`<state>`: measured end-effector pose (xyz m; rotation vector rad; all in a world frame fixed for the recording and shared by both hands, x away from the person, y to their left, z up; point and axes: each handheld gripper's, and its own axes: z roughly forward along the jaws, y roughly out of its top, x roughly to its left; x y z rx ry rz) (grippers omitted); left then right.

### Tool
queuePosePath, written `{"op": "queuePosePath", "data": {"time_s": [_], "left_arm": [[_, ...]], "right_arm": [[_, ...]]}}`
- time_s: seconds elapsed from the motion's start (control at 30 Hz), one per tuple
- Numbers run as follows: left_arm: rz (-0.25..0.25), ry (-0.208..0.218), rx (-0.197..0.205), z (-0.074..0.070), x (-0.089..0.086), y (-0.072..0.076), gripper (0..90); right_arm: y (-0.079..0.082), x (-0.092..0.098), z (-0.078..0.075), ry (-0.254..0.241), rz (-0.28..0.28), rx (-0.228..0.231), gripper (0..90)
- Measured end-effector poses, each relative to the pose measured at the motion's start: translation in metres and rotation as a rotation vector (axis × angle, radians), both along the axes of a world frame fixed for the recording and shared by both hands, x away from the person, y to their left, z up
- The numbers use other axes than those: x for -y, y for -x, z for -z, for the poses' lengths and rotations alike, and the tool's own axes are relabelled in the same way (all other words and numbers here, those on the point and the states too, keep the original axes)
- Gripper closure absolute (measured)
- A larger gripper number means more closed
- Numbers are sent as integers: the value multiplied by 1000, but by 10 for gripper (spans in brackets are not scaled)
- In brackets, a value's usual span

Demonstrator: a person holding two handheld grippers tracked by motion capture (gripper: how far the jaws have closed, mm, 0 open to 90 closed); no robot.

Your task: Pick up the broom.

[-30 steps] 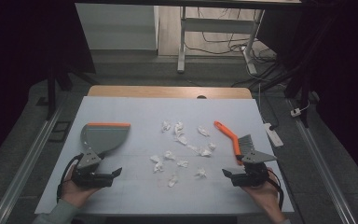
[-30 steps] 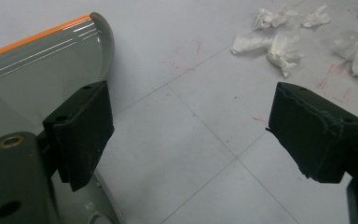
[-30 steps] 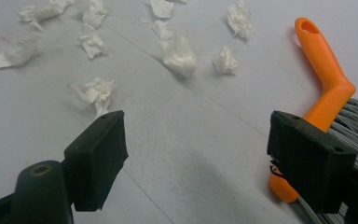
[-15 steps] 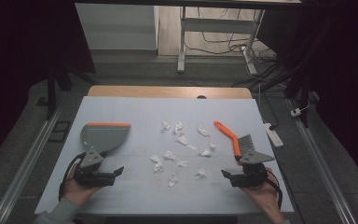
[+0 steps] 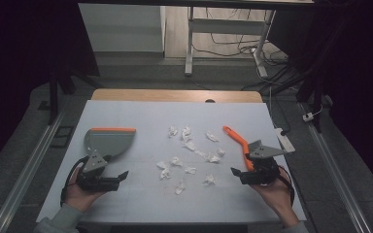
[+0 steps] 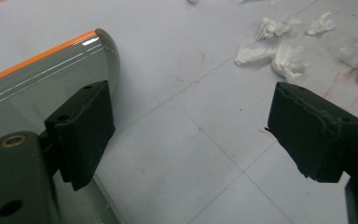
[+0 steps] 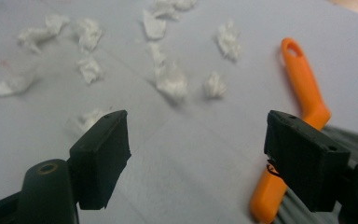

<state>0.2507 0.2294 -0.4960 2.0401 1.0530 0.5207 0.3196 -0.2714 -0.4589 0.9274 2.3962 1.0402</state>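
Paper scraps [image 5: 189, 155]: scattered mid-table, between my grippers.
Left gripper [image 5: 119, 177]: jaws apart, beside dustpan [image 5: 108, 141].
Right gripper [image 5: 236, 173]: jaws apart, beside orange brush [image 5: 238, 141].
Risk: I judge careless sweeping flicks scraps off the table [image 5: 141, 109].

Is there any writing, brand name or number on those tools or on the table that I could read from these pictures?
None can be read.
The dustpan, the orange brush handle, the paper scraps and the table sheet show no text.
The faint red marks on the sheet in the left gripper view are smudges, not letters.
Both grippers, left and right, bear no legible label.
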Motion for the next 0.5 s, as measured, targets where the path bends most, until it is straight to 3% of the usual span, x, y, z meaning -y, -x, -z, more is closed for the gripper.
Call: {"op": "queuePosePath", "data": {"time_s": [0.1,0.17,0.3,0.47,0.5], "left_arm": [[2,1,-3,1,-1,-1,156],[0,5,-3,2,-2,0,157],[0,-4,-2,2,-3,1,158],[-2,1,-2,2,-3,2,160],[-1,0,-2,3,-2,1,160]], "right_arm": [[-11,-5,-14,19,19,-14,221],[-21,-9,-24,62,31,-25,221],[-33,-9,-30,83,48,-47,224],[-65,-4,-30,134,115,-124,223],[-65,-4,-30,134,115,-124,223]]}}
